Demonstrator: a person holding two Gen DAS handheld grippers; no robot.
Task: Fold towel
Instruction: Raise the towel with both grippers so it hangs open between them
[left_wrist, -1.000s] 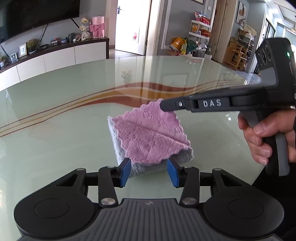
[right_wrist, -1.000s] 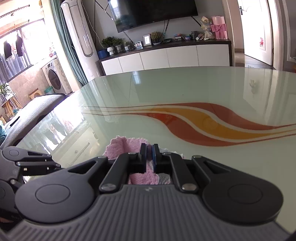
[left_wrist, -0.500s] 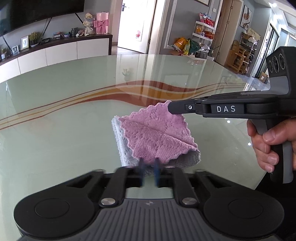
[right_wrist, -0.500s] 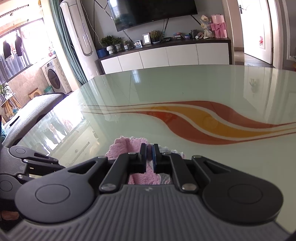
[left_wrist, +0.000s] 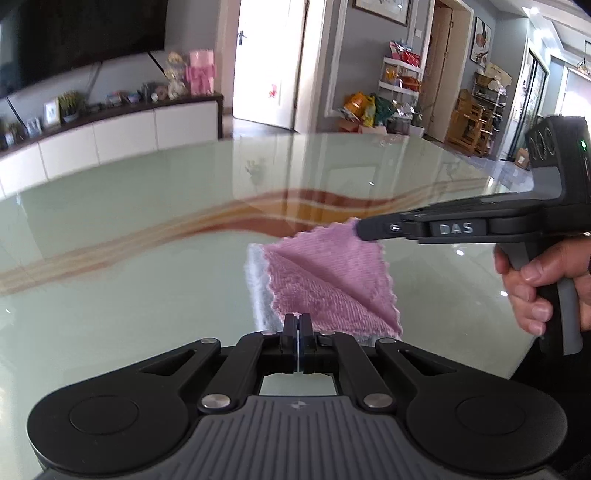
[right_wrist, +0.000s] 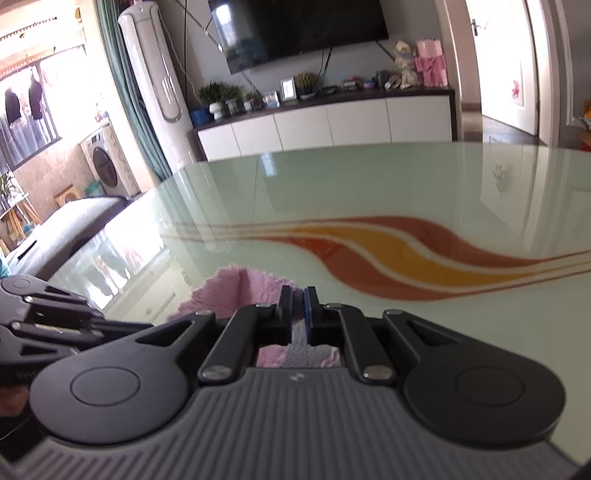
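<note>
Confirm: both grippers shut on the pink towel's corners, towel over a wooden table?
Not wooden. The left wrist view shows a glossy glass table. The rest holds: left gripper and right gripper are each shut on a corner of the pink towel.

Glass table (left_wrist: 147, 280) (orange stripes), television (right_wrist: 306, 29), white cabinet (right_wrist: 332, 125).

both wrist views, low and close, share the towel (left_wrist: 332, 280).

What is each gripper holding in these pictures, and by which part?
Both hold the pink towel. The left gripper is shut on its near bottom corner; the right gripper is shut on the opposite, far corner, raised above the glass table.
</note>
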